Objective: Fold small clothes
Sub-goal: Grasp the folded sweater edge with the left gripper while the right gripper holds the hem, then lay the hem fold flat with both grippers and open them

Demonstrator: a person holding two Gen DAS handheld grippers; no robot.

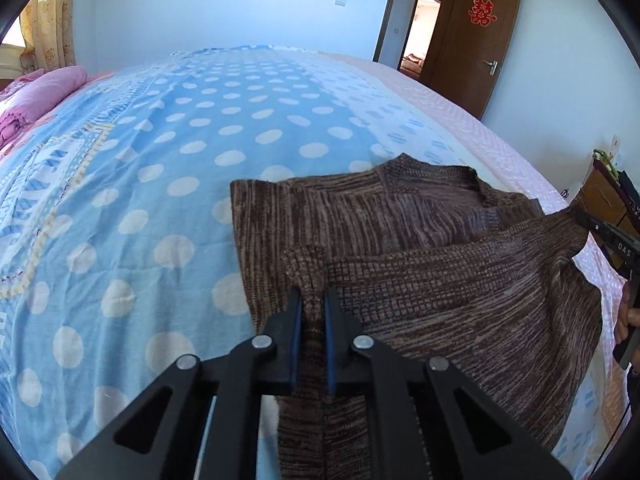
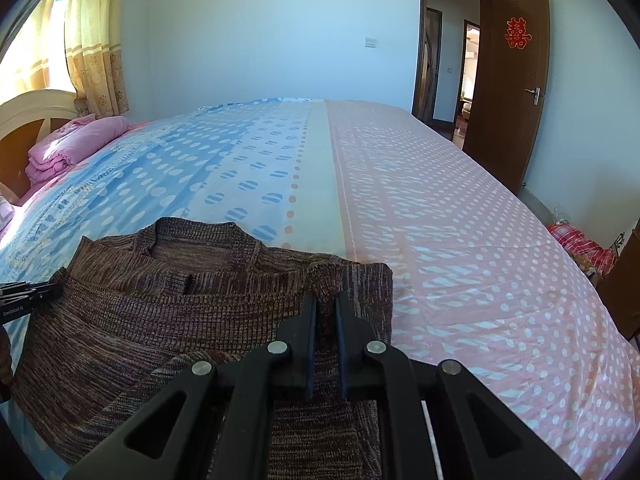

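Left wrist view: the brown knitted sweater (image 1: 420, 248) is spread on the bed (image 1: 160, 200), its lower part doubled toward the collar. A bunched edge is pinched by the left gripper (image 1: 313, 300), jaws pressed onto the knit. The opposite edge is clamped likewise by the right gripper (image 2: 326, 304). Judged from this, the 2 grips are meant to keep the fold line level.

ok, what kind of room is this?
A bedroom in a home, most likely: a large bed with a patterned sheet, a folded pink quilt by the headboard, curtains at the window, and a wooden door open to other rooms.
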